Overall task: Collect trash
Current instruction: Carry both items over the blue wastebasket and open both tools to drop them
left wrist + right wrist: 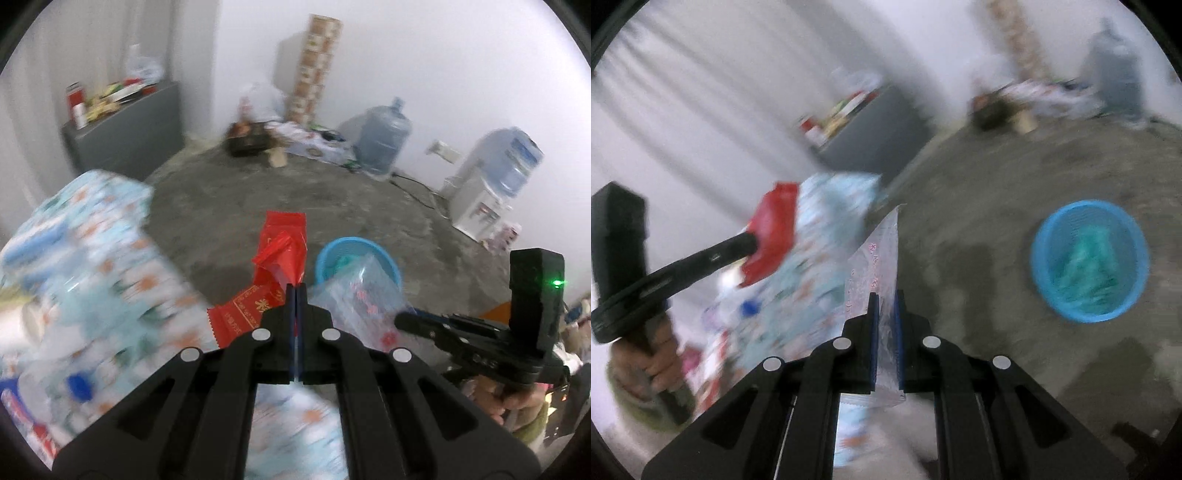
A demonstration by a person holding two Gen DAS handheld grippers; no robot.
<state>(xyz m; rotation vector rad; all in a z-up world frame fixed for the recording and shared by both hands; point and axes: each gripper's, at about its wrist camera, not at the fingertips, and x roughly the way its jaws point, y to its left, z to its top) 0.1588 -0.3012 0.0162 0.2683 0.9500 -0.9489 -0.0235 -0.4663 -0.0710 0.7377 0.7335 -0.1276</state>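
The left gripper (295, 290) is pinching the red wrapper (275, 258) and the right gripper (885, 297) is clamping the clear plastic bag (877, 254); both look light, soft and slippery (best held by an edge). The blue basket (1089, 260) is standing on the floor (1015, 184) ahead and right of the right gripper, with open room around it.

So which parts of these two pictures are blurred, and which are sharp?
Left wrist view: the patterned tablecloth is motion-smeared, while the left hand-held gripper and its red wrapper stay sharp. Right wrist view: nearly everything is smeared, including the blue basket; only the right hand-held gripper is crisp. Both are fisheye-bent.
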